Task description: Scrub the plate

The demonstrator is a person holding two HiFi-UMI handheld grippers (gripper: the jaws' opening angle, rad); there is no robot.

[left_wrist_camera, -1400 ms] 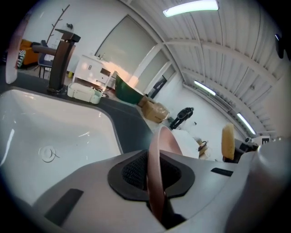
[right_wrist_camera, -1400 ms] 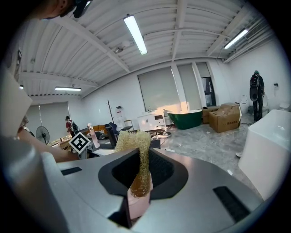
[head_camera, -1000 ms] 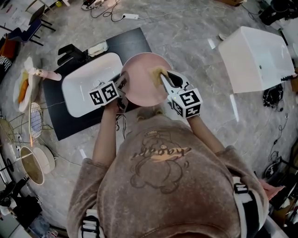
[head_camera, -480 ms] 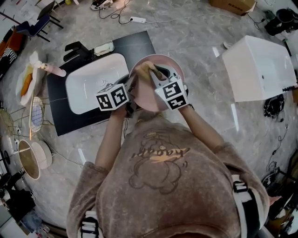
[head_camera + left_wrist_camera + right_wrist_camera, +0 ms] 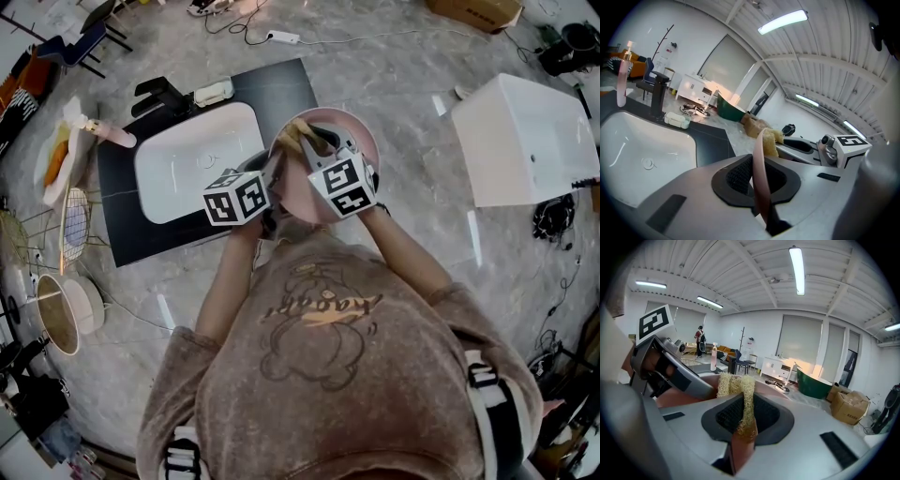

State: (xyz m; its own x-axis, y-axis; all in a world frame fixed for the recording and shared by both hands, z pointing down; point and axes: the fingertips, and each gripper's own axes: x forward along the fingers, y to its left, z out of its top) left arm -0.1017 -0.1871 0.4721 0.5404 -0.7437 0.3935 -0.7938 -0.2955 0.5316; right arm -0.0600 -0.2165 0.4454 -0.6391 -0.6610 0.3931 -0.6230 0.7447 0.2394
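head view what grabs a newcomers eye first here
The pink plate stands out first, held at the centre of the head view by its rim in the left gripper, just right of the white basin. Next comes the straw-coloured scrub pad, pinched in the right gripper and set against the plate's face. A large white box sits at the right.

glossy pink plate (image 5: 362, 138), coarse fibrous scrubber (image 5: 741, 397), smooth glossy white basin (image 5: 183, 164)
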